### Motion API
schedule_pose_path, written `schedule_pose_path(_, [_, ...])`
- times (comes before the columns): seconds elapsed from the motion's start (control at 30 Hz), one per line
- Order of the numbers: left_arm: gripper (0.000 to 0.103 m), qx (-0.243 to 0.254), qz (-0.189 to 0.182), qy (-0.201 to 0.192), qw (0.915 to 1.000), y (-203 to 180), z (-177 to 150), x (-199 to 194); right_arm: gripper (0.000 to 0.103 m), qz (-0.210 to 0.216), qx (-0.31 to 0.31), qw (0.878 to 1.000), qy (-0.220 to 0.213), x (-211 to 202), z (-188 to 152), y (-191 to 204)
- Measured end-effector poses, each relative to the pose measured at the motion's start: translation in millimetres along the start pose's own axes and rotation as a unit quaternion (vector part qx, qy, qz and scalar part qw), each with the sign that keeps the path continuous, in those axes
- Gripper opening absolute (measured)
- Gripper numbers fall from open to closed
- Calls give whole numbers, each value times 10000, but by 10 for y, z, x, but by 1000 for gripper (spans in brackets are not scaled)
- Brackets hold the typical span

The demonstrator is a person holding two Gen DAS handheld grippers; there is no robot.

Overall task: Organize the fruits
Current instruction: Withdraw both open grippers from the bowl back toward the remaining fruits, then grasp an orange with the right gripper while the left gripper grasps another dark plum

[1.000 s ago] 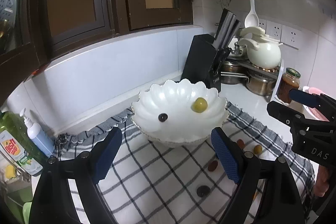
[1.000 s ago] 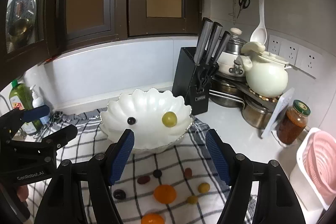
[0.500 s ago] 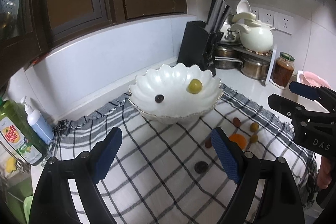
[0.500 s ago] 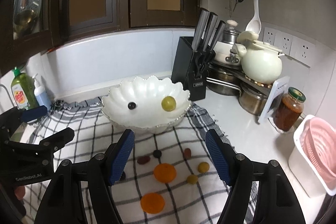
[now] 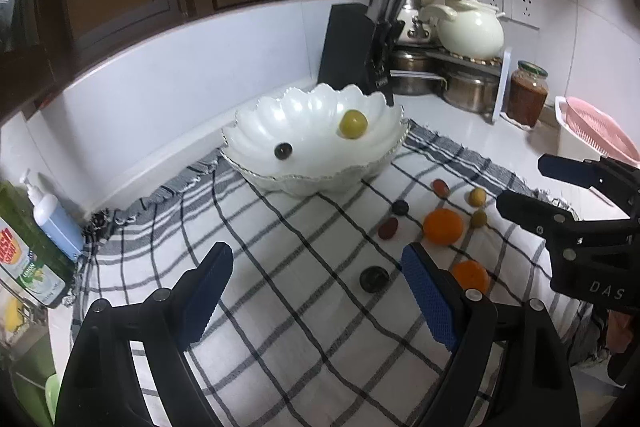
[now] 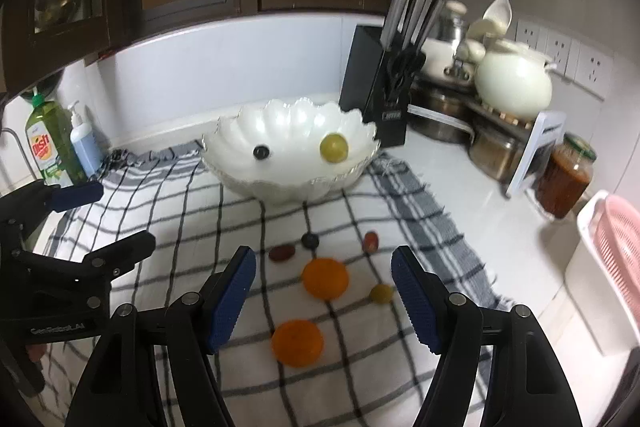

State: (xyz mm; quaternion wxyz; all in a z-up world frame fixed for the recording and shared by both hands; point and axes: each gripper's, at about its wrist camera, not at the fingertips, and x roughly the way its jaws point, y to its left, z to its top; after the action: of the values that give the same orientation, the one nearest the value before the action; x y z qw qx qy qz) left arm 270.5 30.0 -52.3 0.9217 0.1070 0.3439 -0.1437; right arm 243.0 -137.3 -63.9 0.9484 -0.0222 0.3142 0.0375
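Faintly, "DAS" marks the right tongs (image 5: 520, 183); dish-soap bottle (image 6: 48, 143) illegible.

Both grippers are sinking toward the checked cloth

In the left wrist view the white bowl (image 5: 316, 143) is sliding up toward 12 o'clock as the left gripper (image 5: 316, 291) is coming down, and more fruit is coming into sight at 3 to 4 o'clock: two oranges, one (image 5: 443, 226) above the other (image 5: 471, 274), beside the dark grape (image 5: 374, 279). In the right wrist view the right gripper (image 6: 324, 297) is dropping likewise, so the bowl (image 6: 290, 151) is drifting toward 12 o'clock, the near orange (image 6: 297, 342) is now lying fully in view between its blue pads, and the far orange (image 6: 325, 278) is sitting higher, near centre. The cloth (image 6: 200, 227) is filling more of both pictures.
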Motion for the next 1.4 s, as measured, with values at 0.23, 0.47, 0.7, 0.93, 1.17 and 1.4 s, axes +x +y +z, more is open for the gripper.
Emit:
schedule_pose_path(0.23, [86, 75, -109, 220, 9997, -43, -135, 158, 71, 70, 31, 9994, 338, 134, -165, 9])
schedule_pose_path(0.47, [84, 178, -260, 427, 9986, -68, -258, 324, 71, 194, 8, 9976, 664, 286, -322, 35])
schedule_pose_path(0.7, [79, 345, -424, 513, 9972, -105, -355, 502, 71, 288, 57, 9950, 952, 446, -453, 48])
schedule_pose_path(0.93, [73, 661, -527, 493, 9952, -186, -384, 662, 71, 380, 105, 9923, 1176, 588, -563, 38])
schedule_pose_path(1.17, [68, 804, -741, 600, 9922, -258, -389, 841, 71, 469, 149, 9902, 1306, 697, -624, 47])
schedule_pose_path(1.4, [58, 772, -940, 705, 9901, -324, -383, 966, 62, 554, 182, 9893, 1338, 757, -650, 32])
